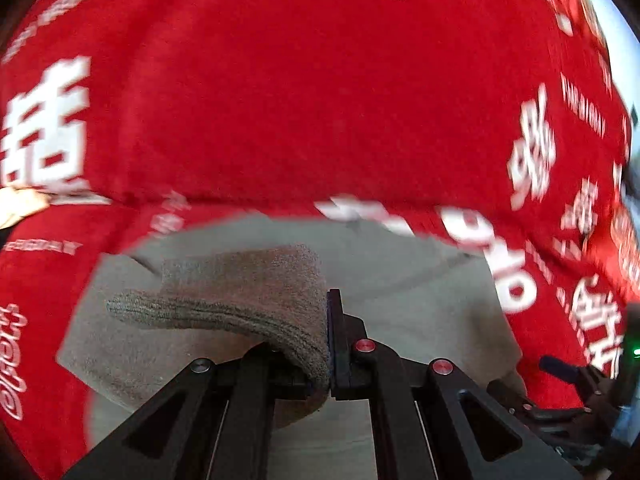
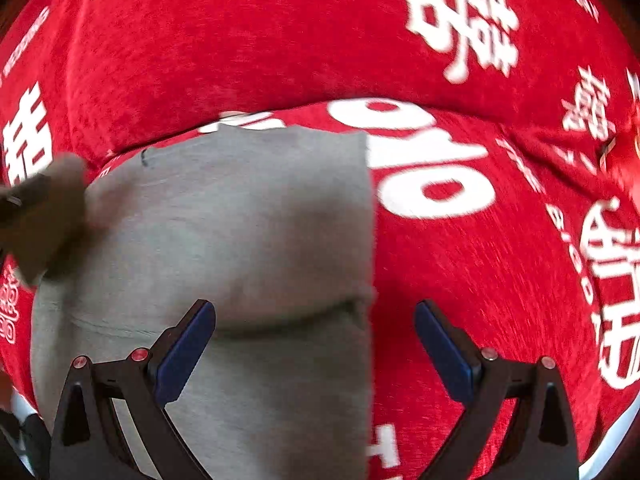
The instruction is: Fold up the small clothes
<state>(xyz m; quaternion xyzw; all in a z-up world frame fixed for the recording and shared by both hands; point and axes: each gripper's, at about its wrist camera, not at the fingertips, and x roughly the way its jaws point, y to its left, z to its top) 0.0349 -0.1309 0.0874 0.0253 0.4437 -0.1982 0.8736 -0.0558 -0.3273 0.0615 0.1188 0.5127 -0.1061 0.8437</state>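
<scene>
Grey knit cloth (image 1: pixel 248 304) is pinched in the left tongs (image 1: pixel 330 344); the right tongs (image 2: pixel 316 344) hang apart above it, over a red printed cover (image 2: pixel 240 52).

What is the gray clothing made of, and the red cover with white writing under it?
The gray garment looks like soft knit cotton jersey, matte; the thicker edge pinched in the left tongs shows ribbed, fuzzy knit rows. The red cloth looks like a plush, velvety woven fabric, with streaky pile and white characters. Both are guesses from looks.
</scene>
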